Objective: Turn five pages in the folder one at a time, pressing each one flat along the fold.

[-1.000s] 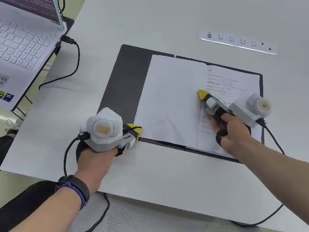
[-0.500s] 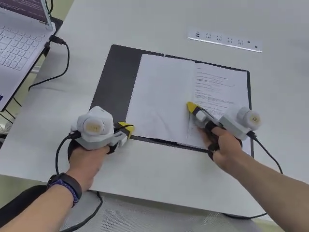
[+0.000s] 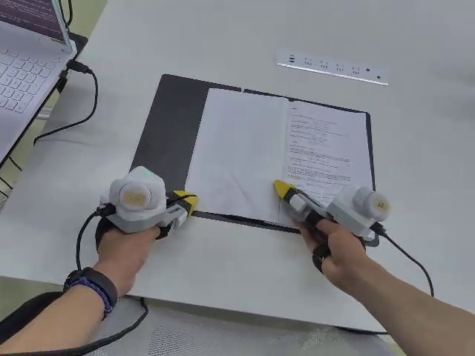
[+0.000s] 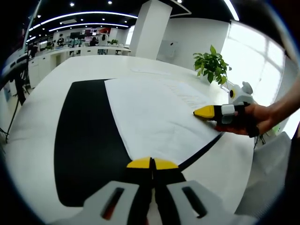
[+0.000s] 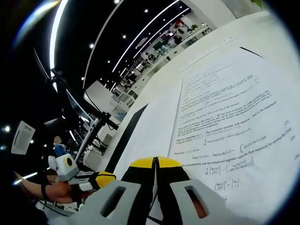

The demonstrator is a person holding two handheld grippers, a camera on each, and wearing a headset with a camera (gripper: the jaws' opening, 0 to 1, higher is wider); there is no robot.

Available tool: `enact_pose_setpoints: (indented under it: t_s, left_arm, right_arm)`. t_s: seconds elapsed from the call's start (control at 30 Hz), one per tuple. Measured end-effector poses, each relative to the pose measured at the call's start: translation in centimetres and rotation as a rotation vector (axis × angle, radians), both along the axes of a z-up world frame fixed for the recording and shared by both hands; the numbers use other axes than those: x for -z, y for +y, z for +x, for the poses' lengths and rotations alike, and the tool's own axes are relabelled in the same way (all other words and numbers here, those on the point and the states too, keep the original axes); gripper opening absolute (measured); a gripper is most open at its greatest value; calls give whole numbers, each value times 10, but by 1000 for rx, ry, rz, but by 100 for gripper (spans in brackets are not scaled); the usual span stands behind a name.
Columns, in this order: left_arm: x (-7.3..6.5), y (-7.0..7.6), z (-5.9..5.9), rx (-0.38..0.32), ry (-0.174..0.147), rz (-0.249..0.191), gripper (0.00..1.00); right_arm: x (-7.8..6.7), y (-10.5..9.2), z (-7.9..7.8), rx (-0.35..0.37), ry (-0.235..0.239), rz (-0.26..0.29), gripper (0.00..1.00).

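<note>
On the black folder [image 3: 167,126], smooth white pages [image 3: 237,152], yellow-tipped right gripper [image 3: 281,188].

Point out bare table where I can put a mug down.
Bare table lies between the folder and the power strip, and right of the folder. Crowded: its near edge, with the left gripper and right gripper.

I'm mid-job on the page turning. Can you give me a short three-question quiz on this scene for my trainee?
1. True or false: the right gripper has its tips at the fold of the open folder.
2. Which page carries printed text? A) left page B) right page C) both
3. Fill in: the left gripper has its jaws ____.

Key: 1 true; 2 B; 3 shut.
</note>
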State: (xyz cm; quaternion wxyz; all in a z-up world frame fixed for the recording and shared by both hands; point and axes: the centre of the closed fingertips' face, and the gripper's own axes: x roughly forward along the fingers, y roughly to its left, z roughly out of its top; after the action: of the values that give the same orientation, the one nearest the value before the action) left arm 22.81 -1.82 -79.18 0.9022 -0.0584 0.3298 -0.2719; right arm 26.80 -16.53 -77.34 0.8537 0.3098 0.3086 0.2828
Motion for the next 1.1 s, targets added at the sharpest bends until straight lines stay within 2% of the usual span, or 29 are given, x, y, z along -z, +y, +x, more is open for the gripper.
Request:
enact_pose_setpoints:
  t_s: [0.73, 0.83, 0.93, 1.1]
  left_arm:
    - [-1, -1, -1, -1, -6, -13, 0]
    - [-1, -1, -2, -5, 1, -13, 0]
    - [-3, -2, -2, 2, 3, 7, 0]
    - [-2, -1, -1, -2, 27, 13, 0]
  right_arm:
    - [9, -1, -49, -23, 36, -11, 0]
    - [8, -1, -51, -22, 41, -14, 0]
    - [9, -2, -52, -20, 48, -16, 0]
    - [8, 0, -53, -23, 59, -30, 0]
